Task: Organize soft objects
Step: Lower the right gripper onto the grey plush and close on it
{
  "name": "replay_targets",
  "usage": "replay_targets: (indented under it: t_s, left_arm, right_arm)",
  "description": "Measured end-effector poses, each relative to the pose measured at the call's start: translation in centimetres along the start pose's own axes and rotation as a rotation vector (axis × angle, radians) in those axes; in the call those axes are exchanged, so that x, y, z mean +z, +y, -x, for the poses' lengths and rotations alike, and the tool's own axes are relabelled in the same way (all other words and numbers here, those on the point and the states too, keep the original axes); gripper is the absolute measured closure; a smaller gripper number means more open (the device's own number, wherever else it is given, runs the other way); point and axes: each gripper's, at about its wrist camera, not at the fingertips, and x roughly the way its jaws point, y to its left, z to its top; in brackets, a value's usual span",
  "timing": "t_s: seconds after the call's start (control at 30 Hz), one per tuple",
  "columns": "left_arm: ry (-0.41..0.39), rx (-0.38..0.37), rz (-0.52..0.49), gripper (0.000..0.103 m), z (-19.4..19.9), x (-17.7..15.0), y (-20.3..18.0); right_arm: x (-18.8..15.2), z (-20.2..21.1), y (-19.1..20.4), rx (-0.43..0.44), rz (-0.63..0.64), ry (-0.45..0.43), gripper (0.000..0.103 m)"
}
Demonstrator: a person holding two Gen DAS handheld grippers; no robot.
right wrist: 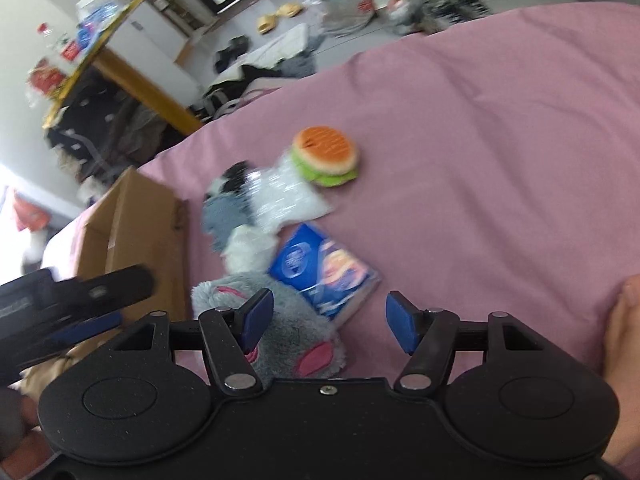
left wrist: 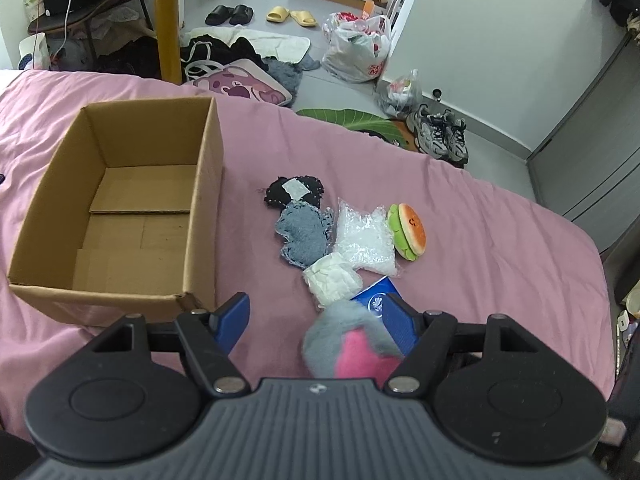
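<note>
Empty cardboard box (left wrist: 120,208) sits ahead-left of the left gripper (left wrist: 320,316), jaws wide. Grey-pink plush (left wrist: 348,344) lies between its fingers, nearer the right one; centre, then close gently. Right gripper (right wrist: 330,320) also gapes, holding nothing.
</note>
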Motion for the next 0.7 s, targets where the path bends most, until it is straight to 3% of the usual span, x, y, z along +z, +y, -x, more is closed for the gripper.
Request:
replay_targets:
  t_s: [0.23, 0.4, 0.5, 0.7]
  left_arm:
    - [0.045, 0.016, 0.030, 0.033, -1.2, -0.8, 0.5]
    - [0.088, 0.034, 0.086, 0.061, -2.2, -1.6, 1.5]
    - [0.116, 0.049, 0.126, 0.070, -2.7, -2.2, 2.3]
    - [0.134, 0.065, 0.178, 0.070, -2.5, -3.2, 3.8]
  right_arm:
    - [-0.4, -0.4, 0.2, 0.081, -0.013, 0.065, 0.037]
    - [-1.0, -0.7, 0.4, 0.077, -0.009, 0.094, 0.037]
    - [-1.3, -0.9, 0.5, 0.090, -0.018, 0.105, 0.038]
    - [-1.5, -1.0, 0.3, 0.153, -0.078, 0.120, 0.038]
